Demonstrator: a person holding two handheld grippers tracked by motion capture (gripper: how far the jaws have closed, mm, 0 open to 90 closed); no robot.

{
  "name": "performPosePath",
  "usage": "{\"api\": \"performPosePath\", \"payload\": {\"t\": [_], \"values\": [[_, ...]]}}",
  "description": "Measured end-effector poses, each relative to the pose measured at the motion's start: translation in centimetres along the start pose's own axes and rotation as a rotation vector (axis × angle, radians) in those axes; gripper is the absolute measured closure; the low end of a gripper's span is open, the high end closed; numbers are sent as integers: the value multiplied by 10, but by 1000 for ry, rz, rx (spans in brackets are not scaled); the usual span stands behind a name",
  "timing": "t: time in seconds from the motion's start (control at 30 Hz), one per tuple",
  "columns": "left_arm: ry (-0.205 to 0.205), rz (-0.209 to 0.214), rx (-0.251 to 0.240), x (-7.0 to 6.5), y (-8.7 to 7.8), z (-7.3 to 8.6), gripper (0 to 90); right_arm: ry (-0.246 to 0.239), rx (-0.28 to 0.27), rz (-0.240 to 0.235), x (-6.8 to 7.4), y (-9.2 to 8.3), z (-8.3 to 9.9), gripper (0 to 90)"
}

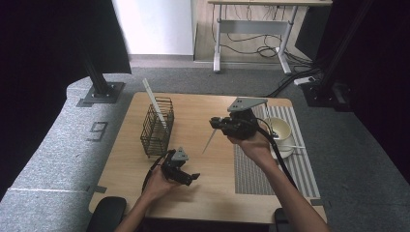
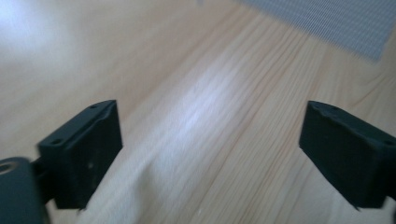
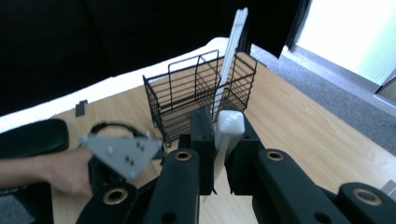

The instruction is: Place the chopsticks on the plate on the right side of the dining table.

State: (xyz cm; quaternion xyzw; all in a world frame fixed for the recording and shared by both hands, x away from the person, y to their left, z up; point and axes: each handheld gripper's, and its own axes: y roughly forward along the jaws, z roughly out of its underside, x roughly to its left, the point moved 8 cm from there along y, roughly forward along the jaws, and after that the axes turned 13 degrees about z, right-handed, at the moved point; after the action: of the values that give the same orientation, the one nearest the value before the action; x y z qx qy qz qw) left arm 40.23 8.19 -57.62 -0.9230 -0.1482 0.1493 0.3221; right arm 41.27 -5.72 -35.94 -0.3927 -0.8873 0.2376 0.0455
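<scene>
Right now I have the right gripper [image 1: 216, 123] raised above the middle of the wooden table [image 1: 208, 183], its jaws clamped tight on a white utensil [image 1: 209, 140] — in the right gripper view the utensil's squared-off white end [image 3: 229, 125] stands up between the two black jaws, and from above its slim length slants down out of the jaws toward the tabletop. Just ahead of that gripper, past its jaws, stands the black wire basket [image 3: 201, 93], upright, with another long white piece [image 3: 231, 60] leaning out of it. Behind the right hand [image 1: 254, 145] lie a grey striped mat [image 1: 309, 169] and a white cup [image 1: 281, 129] on it. My left gripper [image 1: 192, 178] sits low over the near side of the table, well apart from the basket — its jaws stand wide apart with nothing between them, bare wood grain under them in the left gripper view, and a corner of the mat ahead.
</scene>
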Motion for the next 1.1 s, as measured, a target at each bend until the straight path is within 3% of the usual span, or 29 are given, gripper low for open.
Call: {"api": "performPosePath", "payload": {"t": [0.13,0.37,0.63,0.93,1.1], "values": [[9,19,-60,-4,-5,-14,158,-9,26,-22,9,1,9,822],[59,59,-101,-16,-3,-25,295,-25,66,-65,27,8,21,822],[97,55,-143,-22,-6,-30,537,-29,90,-100,41,19,30,821],[144,80,-148,-29,-4,-30,838,-7,104,-117,44,30,35,821],[165,102,-141,-33,-2,-30,856,-4,98,-111,43,31,35,810]]}}
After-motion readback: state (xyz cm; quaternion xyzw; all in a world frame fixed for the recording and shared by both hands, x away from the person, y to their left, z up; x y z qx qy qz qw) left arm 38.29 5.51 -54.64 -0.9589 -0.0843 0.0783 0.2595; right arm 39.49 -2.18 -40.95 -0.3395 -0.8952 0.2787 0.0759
